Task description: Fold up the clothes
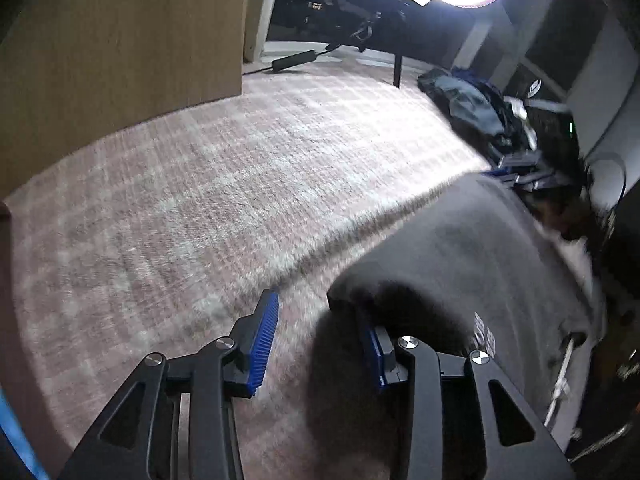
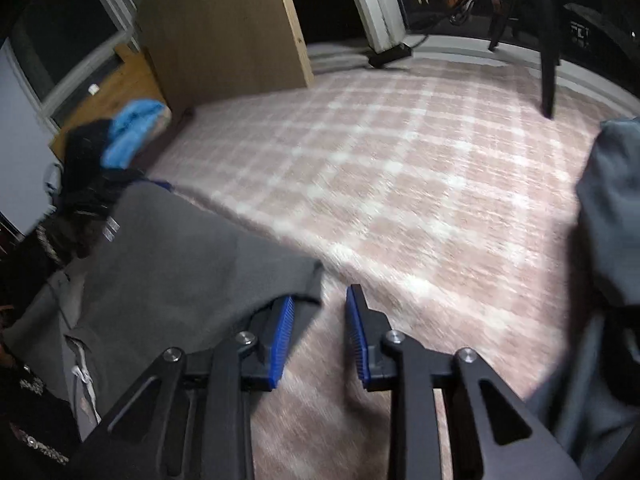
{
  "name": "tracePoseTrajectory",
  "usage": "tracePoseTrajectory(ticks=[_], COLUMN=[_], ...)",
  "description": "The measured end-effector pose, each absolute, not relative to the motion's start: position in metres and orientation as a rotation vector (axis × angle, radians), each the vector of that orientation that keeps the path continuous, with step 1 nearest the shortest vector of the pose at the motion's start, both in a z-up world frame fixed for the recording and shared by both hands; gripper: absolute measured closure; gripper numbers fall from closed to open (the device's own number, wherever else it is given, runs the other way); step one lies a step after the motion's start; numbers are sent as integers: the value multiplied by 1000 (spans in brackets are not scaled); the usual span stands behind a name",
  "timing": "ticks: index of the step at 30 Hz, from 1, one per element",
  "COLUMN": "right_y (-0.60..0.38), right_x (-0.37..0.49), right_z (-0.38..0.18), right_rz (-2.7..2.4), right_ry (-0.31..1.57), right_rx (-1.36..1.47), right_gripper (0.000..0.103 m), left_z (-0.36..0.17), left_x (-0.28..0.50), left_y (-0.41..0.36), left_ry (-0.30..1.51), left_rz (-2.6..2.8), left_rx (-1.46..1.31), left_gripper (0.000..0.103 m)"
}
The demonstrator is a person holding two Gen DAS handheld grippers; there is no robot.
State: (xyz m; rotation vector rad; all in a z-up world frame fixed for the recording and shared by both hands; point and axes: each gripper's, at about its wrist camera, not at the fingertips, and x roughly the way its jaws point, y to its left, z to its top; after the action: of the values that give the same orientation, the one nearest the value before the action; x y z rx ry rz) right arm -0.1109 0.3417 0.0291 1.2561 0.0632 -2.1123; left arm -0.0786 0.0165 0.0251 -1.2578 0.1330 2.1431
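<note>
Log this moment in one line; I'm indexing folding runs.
grey garment on checked rug | left gripper open, cloth over one finger | right gripper open at hem

We see open pink plaid rug (image 2: 400, 184) ahead of both grippers, free to pass over. A wooden board (image 2: 224, 28) stands upright at the rug's far left edge, with a black chair leg (image 2: 546, 80) at far right. A clothes pile (image 1: 480, 116) crowds the right side in the left wrist view. The grey garment (image 2: 180, 264) drapes over one inner finger (image 1: 374, 344) of each gripper.
</note>
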Motion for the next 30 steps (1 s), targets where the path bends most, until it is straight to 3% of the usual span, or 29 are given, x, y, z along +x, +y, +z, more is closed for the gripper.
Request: tracePoseTrajectory(ticks=[3, 7, 10, 15, 18, 23, 30], right_y=[351, 301, 222, 144, 145, 149, 151], right_x=[-95, -56, -36, -9, 10, 23, 13], right_z=[53, 103, 94, 29, 17, 18, 29], right_rz=[-2196, -2051, -1833, -1577, -1545, -1561, -1500], right_ry=[123, -54, -50, 38, 54, 101, 36], right_rx=[1287, 1124, 1110, 1255, 1228, 1184, 1280], right_gripper=[76, 75, 77, 77, 77, 77, 77], left_z=[34, 40, 39, 32, 21, 24, 53], left_x=[-74, -75, -74, -81, -103, -95, -75], left_y=[15, 17, 25, 28, 16, 13, 1], left_ry=[165, 150, 153, 227, 142, 187, 415], left_rz=[2123, 2077, 2038, 2101, 2121, 2172, 2358], left_rx=[-1225, -1192, -1176, -1209, -1285, -1284, -1325], left_gripper=[68, 68, 68, 67, 62, 57, 60])
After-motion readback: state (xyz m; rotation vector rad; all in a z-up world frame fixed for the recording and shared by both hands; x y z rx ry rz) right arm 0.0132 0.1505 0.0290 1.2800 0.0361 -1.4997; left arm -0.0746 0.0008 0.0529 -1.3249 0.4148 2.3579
